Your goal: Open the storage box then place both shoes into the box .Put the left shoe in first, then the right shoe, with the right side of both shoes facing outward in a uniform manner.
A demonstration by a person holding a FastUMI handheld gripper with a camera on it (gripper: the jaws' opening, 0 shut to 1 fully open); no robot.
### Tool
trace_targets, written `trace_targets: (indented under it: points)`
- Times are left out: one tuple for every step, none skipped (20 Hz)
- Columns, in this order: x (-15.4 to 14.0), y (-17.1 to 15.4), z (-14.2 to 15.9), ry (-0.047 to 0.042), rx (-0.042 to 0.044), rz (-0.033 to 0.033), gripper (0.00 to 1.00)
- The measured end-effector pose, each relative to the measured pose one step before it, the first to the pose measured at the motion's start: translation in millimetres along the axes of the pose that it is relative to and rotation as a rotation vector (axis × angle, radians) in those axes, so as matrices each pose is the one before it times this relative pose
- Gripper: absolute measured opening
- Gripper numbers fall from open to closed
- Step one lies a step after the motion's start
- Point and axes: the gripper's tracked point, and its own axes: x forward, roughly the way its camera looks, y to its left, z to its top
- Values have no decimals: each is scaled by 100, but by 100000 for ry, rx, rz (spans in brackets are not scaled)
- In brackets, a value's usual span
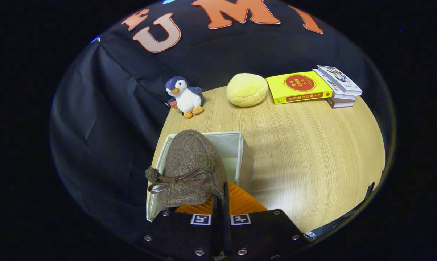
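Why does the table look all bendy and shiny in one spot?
In the gripper view, the fisheye lens curves the table edge; lamp light leaves a pale glare patch beside the storage box; the hand-held gripper is shut on the brown shoe, sharp and close.

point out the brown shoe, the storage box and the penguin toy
brown shoe (pixel 191 163), gripper view, on its fuzzy upper
storage box (pixel 246 159), gripper view, on its right wall
penguin toy (pixel 186 98), gripper view, on its white belly
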Motion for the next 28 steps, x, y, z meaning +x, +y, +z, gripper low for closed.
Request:
trace_targets:
  points:
    - [100, 70, 108, -364, 139, -1198, 6]
    - [197, 211, 155, -230, 641, -596, 6]
    - [-23, 322, 30, 70, 958, 97, 6]
    - [23, 538, 72, -357, 858, 1292, 6]
    - [134, 259, 24, -427, 326, 228, 6]
    - [183, -99, -205, 177, -117, -1103, 6]
    - [254, -247, -581, 795, -1034, -1373, 6]
    - [285, -184, -705, 1920, -1379, -1136, 6]
    - [266, -72, -856, 2168, -687, -587, 6]
    - [155, -15, -641, 1815, -255, 1, 6]
    - [121, 40, -454, 1040, 294, 364, 6]
    - [-117, 192, -252, 340, 341, 1069, 9]
    - [-271, 256, -90, 74, 530, 1404, 13]
    - [-434, 409, -80, 389, 275, 1980, 21]
    - [-438, 353, 373, -1665, 256, 2216, 25]
    - [-758, 150, 701, -2002, -232, 1532, 29]
    - [-691, -21, 644, -2085, -691, 1211, 34]
    - [-825, -41, 684, -2078, -391, 1273, 38]
    - [-872, -5, 708, -2514, -445, 1756, 40]
    - [-837, -57, 877, -2896, -676, 1632, 44]
    - [-931, -288, 907, -3265, -1016, 1136, 48]
    - [-886, -408, 914, -3348, -1532, 686, 52]
    - [-1020, -489, 921, -3392, -1672, 387, 55]
    - [-963, -622, 948, -3463, -1880, 218, 58]
    - [-925, -660, 1061, -3763, -1697, 232, 62]
    - [-1029, -723, 1061, -3781, -1260, 149, 65]
    - [-1086, -726, 1091, -3960, -893, 146, 67]
    - [-875, -740, 1227, -4273, -1220, -33, 69]
